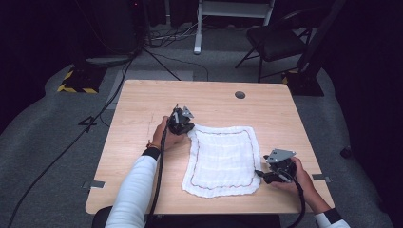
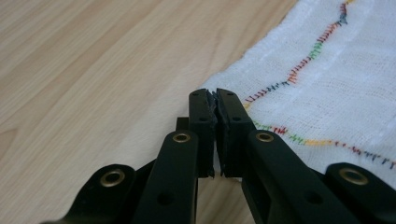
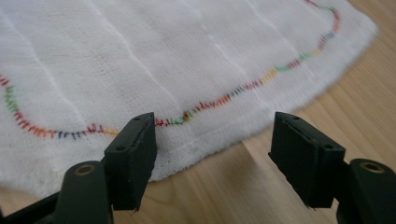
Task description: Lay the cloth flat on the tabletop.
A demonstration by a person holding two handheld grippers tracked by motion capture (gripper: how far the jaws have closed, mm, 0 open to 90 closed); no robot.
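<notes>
On the wood surface (image 1: 142, 156) lies a white cloth (image 1: 223, 161), in the middle. My left claw (image 2: 214, 95) pinches its 10 o'clock corner. My right claw (image 3: 212, 140) stands apart at its 4 o'clock edge.

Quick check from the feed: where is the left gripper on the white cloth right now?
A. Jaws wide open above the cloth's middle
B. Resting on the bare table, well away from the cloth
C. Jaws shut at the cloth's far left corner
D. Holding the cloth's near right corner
C: the left gripper view shows the left gripper with its jaws shut at the corner of the white cloth; the high view places it at the far left corner.
</notes>
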